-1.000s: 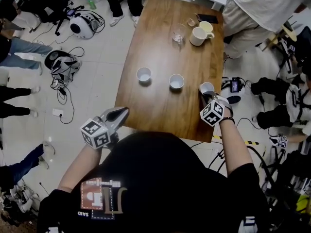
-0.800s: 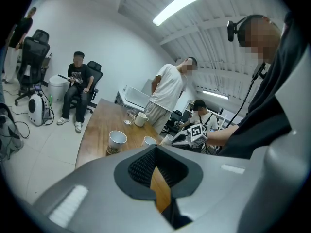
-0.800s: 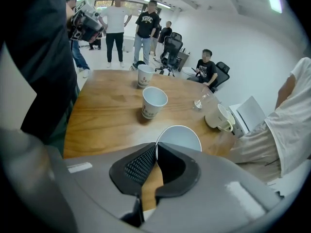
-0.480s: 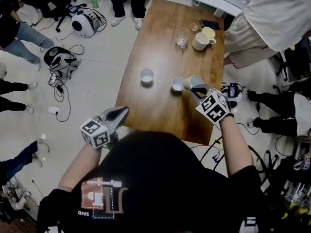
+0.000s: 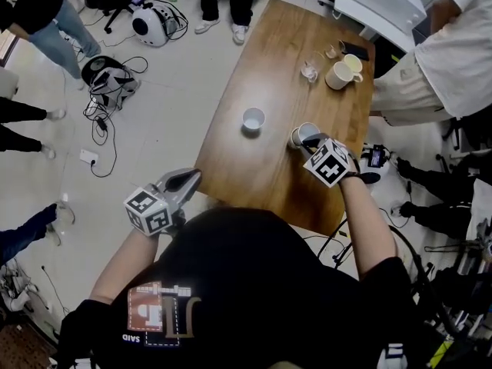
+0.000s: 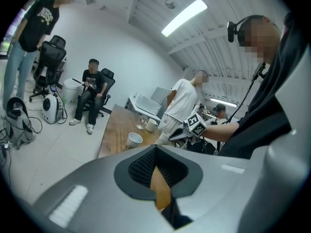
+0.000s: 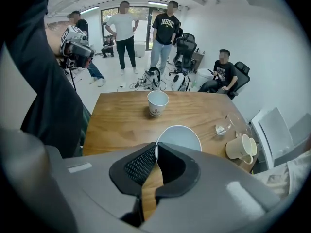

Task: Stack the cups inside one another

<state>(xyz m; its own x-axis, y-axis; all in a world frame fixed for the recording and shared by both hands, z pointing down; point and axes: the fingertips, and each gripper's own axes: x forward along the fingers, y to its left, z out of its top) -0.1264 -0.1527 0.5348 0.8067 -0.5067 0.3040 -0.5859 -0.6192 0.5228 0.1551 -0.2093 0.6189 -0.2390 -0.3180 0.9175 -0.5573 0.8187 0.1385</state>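
Observation:
On the wooden table [image 5: 261,68] one white paper cup [image 5: 253,119] stands alone; it also shows in the right gripper view [image 7: 158,102] and the left gripper view [image 6: 133,140]. My right gripper [image 5: 310,139] [image 7: 156,147] is shut on the rim of a second white cup [image 5: 304,134] [image 7: 179,135] and holds it tilted just above the table. A sliver of a third cup [image 5: 294,140] shows under it; whether the two touch I cannot tell. My left gripper [image 5: 194,178] [image 6: 156,152] is shut and empty, off the table's near left corner.
At the table's far end stand a cream mug [image 5: 342,73] [image 7: 240,147], a clear glass [image 5: 310,71] [image 7: 224,126] and a dark phone [image 5: 356,50]. A person in white [image 5: 438,60] stands by the right edge. Cables and gear [image 5: 111,79] lie on the floor at left, with several people around.
My right gripper carried its cup up and leftward from the table's right edge to over the middle cup, which is now mostly covered. The left gripper stays low by the near corner.

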